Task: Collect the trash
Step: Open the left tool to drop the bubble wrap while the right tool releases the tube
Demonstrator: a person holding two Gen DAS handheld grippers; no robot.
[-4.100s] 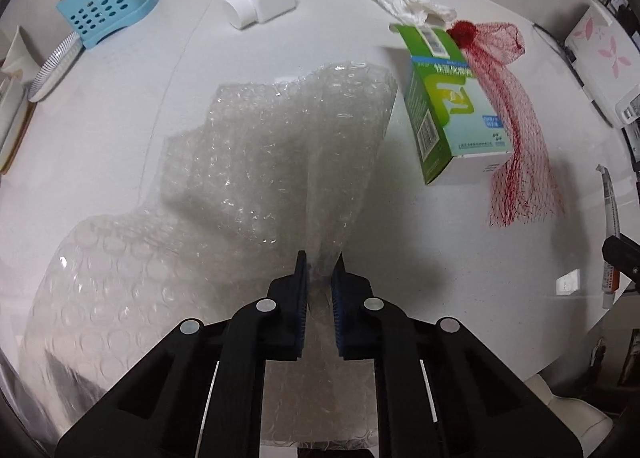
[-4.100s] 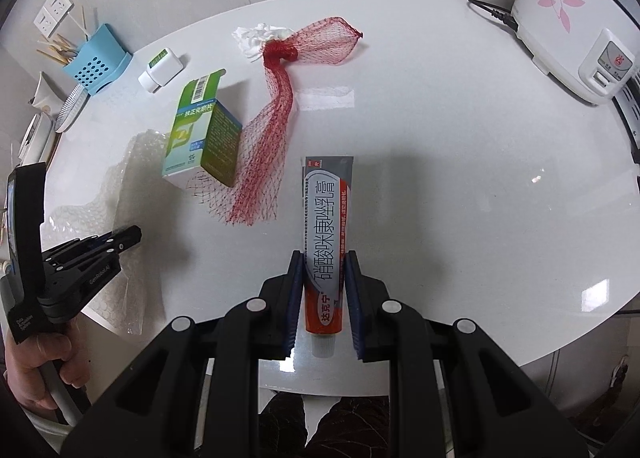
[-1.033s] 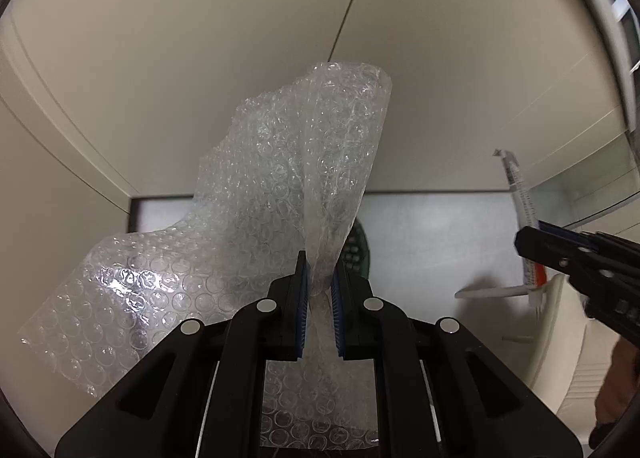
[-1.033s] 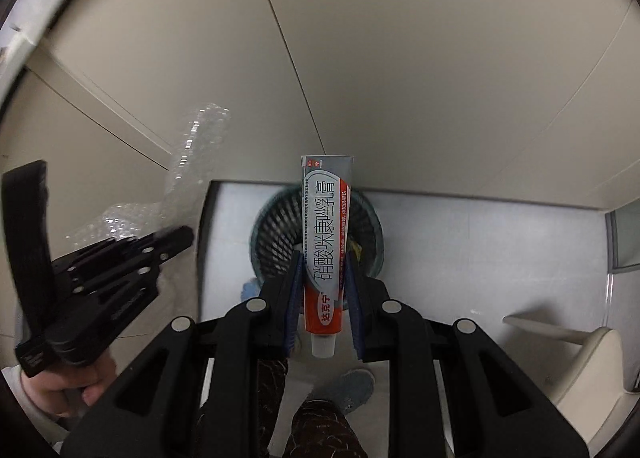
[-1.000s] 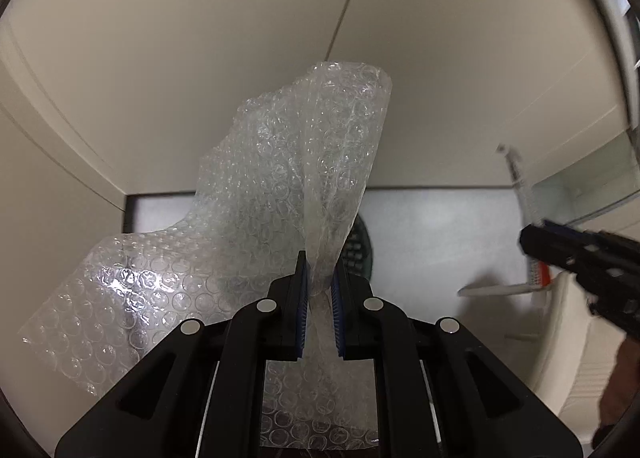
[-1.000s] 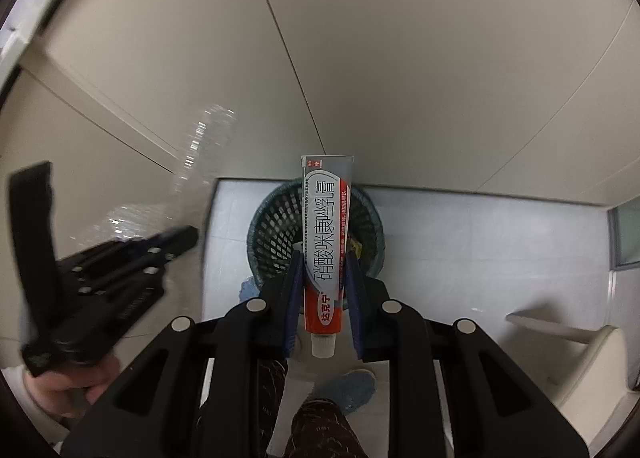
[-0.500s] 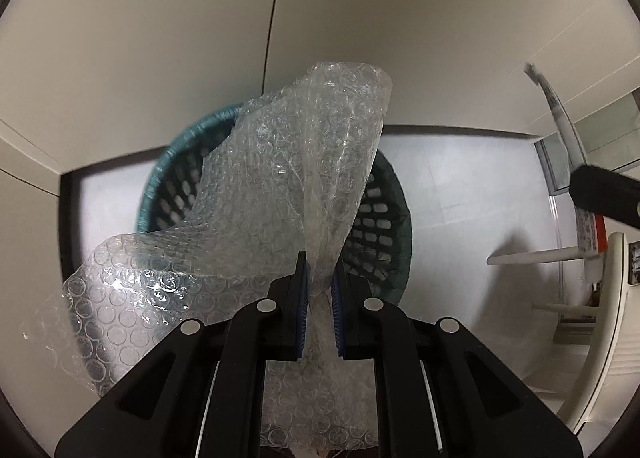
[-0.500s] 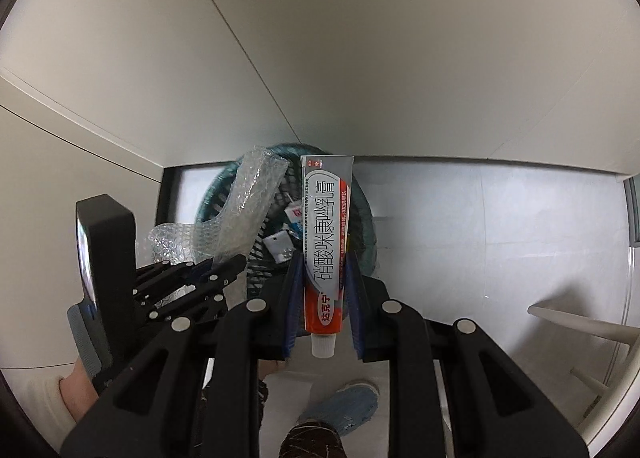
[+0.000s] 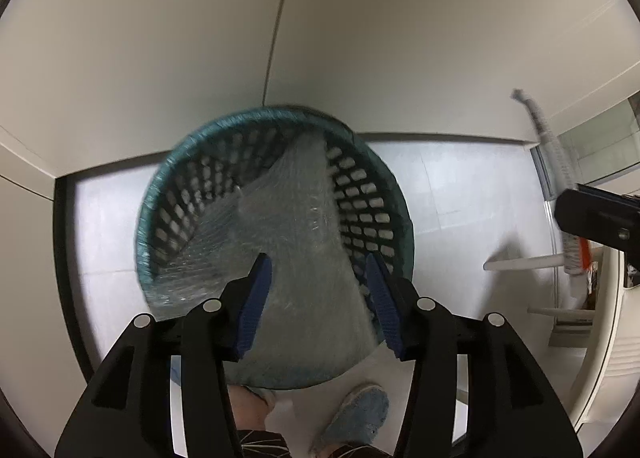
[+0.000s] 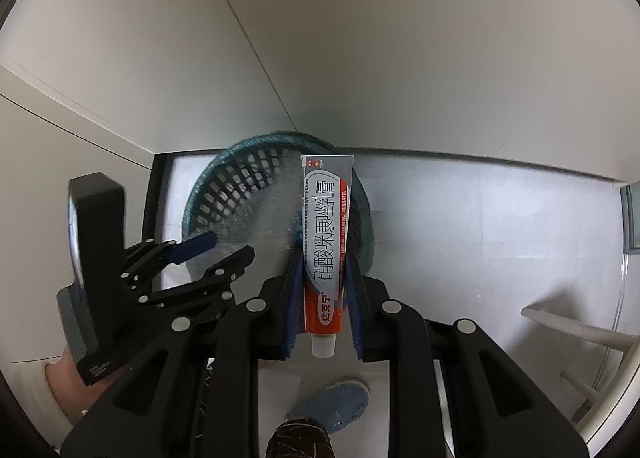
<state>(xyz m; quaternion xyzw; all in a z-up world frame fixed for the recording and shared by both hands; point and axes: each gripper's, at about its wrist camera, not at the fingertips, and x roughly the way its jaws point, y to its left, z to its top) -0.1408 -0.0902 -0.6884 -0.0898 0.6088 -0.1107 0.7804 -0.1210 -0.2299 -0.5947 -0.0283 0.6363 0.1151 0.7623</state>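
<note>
Released since half a second ago: bubble wrap [image 9: 296, 226], formerly pinched in the left gripper [image 9: 320, 298], now blurred and dropping into the teal mesh waste basket [image 9: 168, 194]; the jaws are opening with the sheet passing between them, pads no longer pressing on it. Landmark: waste basket, on the pale floor against the wall. Left gripper: directly above the basket mouth, pointing steeply down. Bubble wrap: inside the basket, its near edge reaching over the near rim. Right gripper [image 10: 322, 298]: just right of the left one, over the basket's right side, clenched on an ointment tube [image 10: 326, 242], cap end toward the camera, crimped end over the basket. Person's shoe [image 10: 336, 406]: on the floor on the near side of the basket. Step in hand, by judgement: depositing collected trash, first item. Next move likely calls for centring the tube over the basket mouth and parting the right jaws.
</note>
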